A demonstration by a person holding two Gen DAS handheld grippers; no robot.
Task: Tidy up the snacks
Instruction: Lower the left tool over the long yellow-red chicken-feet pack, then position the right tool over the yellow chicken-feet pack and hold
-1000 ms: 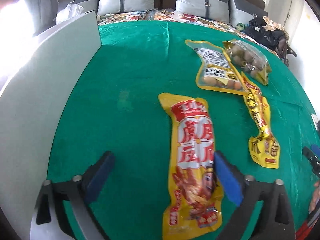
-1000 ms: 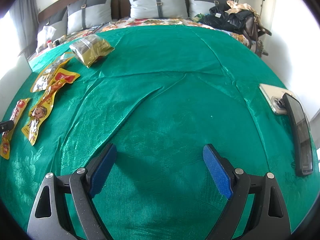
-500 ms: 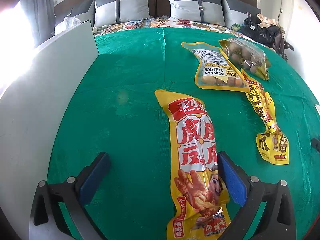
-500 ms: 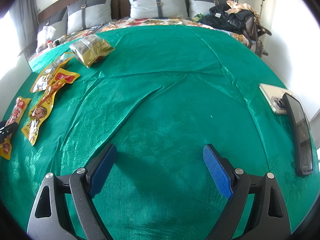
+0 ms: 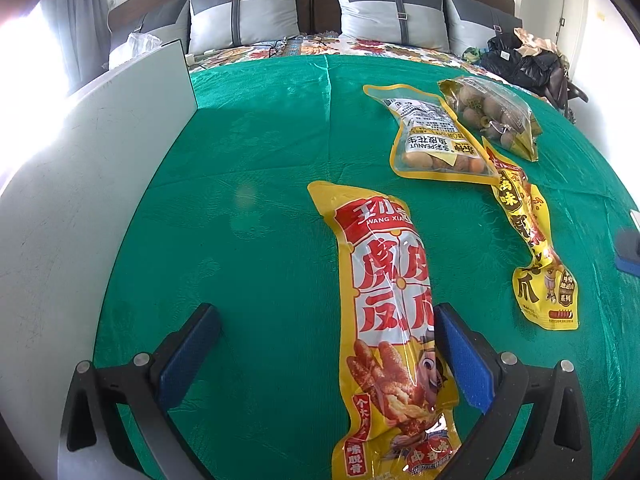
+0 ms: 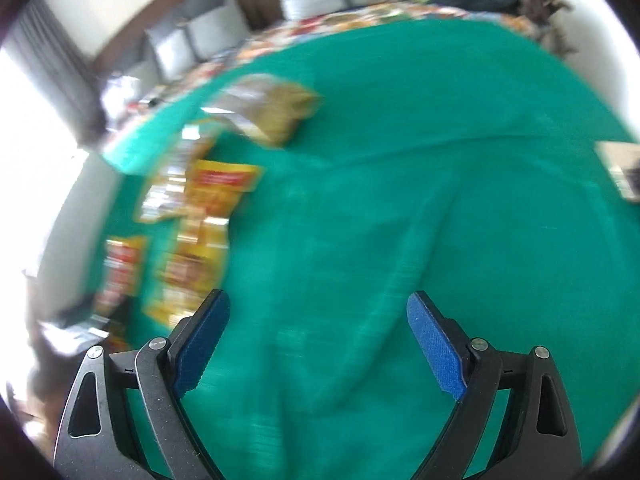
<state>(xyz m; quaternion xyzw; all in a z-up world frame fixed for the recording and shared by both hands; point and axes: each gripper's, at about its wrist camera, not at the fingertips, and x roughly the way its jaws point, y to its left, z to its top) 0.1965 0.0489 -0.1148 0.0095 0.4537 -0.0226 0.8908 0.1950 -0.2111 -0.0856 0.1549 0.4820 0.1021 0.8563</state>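
Observation:
A long yellow and red snack pack (image 5: 384, 320) lies on the green cloth (image 5: 248, 208) between the fingers of my left gripper (image 5: 326, 340), close to the right pad. That gripper is open and its pads do not press the pack. Farther off lie a peanut pack (image 5: 432, 140), a clear bag of brown round snacks (image 5: 496, 116) and a narrow yellow pack (image 5: 532, 248). My right gripper (image 6: 318, 332) is open over bare cloth with nothing between its fingers. In its blurred view the narrow yellow pack (image 6: 200, 240) and the clear bag (image 6: 276, 112) are to its left.
A white panel (image 5: 92, 184) stands along the cloth's left edge. Grey pillows (image 5: 244, 12) and a headboard line the back, with a black bag (image 5: 524, 64) at the back right. A phone (image 6: 624, 172) lies at the right edge of the cloth.
The right wrist view has swung left toward the snacks and gone blurred, and a blue pad now shows at the right edge of the left wrist view. The left gripper has stayed over the long pack.

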